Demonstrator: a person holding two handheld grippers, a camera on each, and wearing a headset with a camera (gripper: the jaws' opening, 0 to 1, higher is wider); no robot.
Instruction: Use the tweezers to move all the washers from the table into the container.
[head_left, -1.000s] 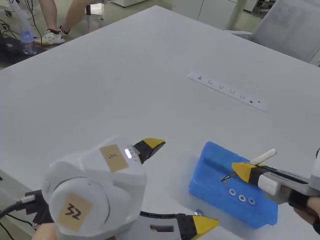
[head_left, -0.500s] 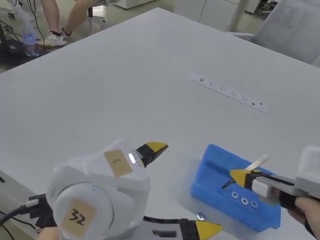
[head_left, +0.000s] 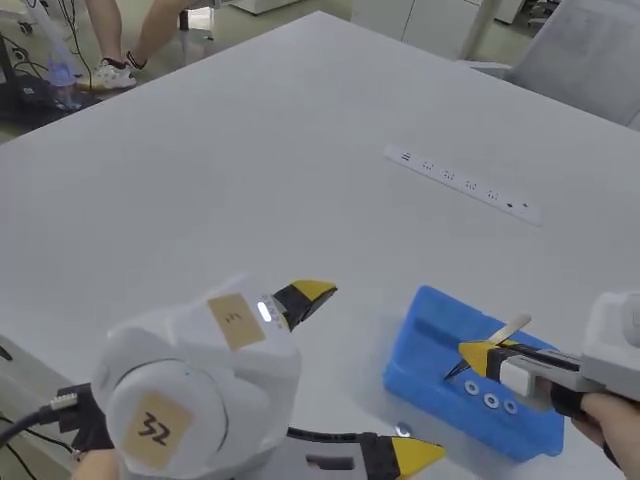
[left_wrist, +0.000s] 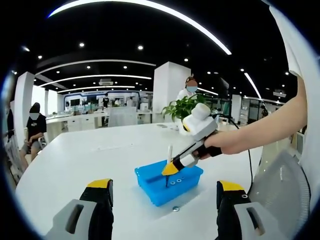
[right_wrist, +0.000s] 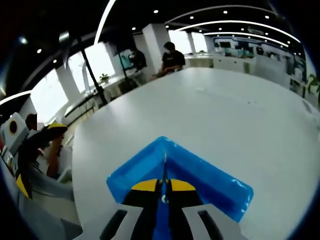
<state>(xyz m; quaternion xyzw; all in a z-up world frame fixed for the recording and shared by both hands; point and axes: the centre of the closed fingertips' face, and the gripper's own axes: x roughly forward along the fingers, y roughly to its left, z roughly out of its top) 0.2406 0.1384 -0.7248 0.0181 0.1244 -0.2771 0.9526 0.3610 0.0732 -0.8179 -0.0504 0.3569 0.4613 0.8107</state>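
Observation:
A blue container (head_left: 432, 322) sits on the white table with three washers (head_left: 490, 401) inside. One more washer (head_left: 402, 432) lies on the table by its near edge. My right gripper (head_left: 480, 356) hovers over the container, shut on slim tweezers (head_left: 511, 327) whose tip points down into it. In the right gripper view the tweezers (right_wrist: 165, 167) stick out from the shut gripper (right_wrist: 163, 188) above the container (right_wrist: 205, 176). Whether the tip holds a washer is too small to tell. My left gripper (head_left: 362, 374) stands open beside the container, nothing in it. The left gripper view has the container (left_wrist: 150, 183) and loose washer (left_wrist: 175, 208).
A flat white power strip (head_left: 464, 185) lies farther back on the table. The table's near-left edge (head_left: 30, 365) is close to the left gripper. People stand and sit beyond the table (left_wrist: 35, 127). Bare tabletop stretches left of and behind the container.
The right gripper has drawn back slightly to the right, and the tweezers lean lower, with the tip staying over the container. The left gripper has stayed where it was.

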